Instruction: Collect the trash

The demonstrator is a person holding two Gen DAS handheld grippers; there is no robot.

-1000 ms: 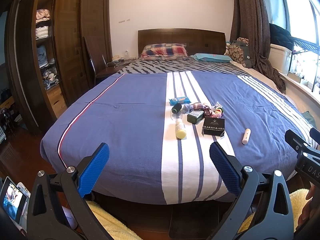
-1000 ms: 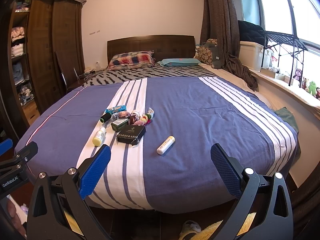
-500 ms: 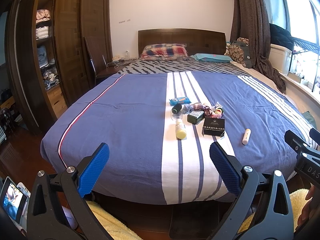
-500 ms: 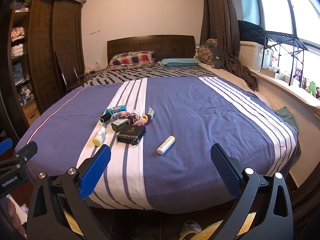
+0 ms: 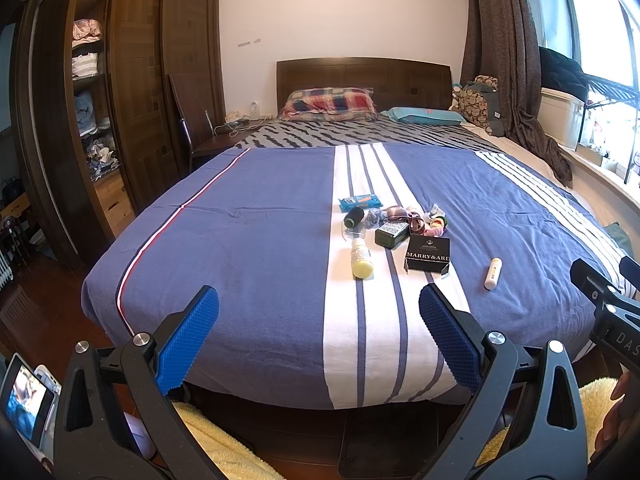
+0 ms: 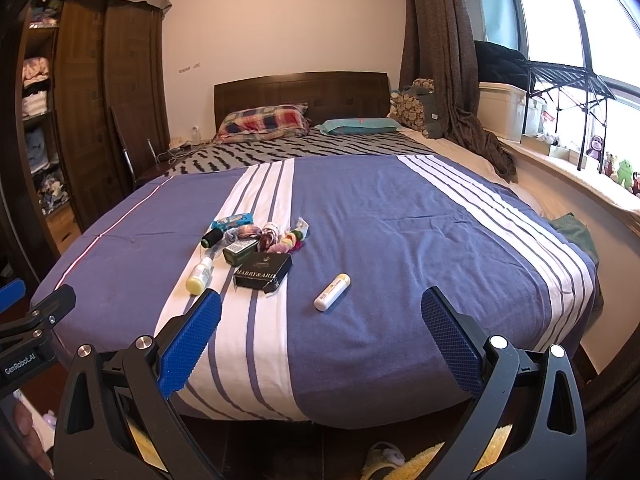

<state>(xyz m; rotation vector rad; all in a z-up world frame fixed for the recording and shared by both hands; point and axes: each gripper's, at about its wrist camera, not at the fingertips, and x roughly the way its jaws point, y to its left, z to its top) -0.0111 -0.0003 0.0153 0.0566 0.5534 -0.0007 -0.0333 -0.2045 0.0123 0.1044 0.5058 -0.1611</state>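
Note:
A heap of trash lies mid-bed on the white stripe: a black box (image 5: 427,255) (image 6: 262,271) lettered MARRY&ARD, a yellow-capped bottle (image 5: 361,258) (image 6: 199,275), a dark green box (image 5: 392,234) (image 6: 239,250), a black spool (image 5: 353,217) (image 6: 211,237), a blue wrapper (image 5: 360,202) (image 6: 232,220) and crumpled wrappers (image 5: 434,222) (image 6: 294,237). A white tube (image 5: 493,273) (image 6: 332,292) lies apart to the right. My left gripper (image 5: 319,322) and right gripper (image 6: 321,322) hang open before the foot of the bed, both empty.
The blue striped bedspread (image 5: 248,240) covers a bed with pillows (image 5: 330,104) at the headboard. A wooden wardrobe (image 5: 132,92) and chair (image 5: 196,128) stand left. A curtain (image 6: 444,60), storage box and rack line the window side. Yellow towel (image 5: 224,444) on the floor below.

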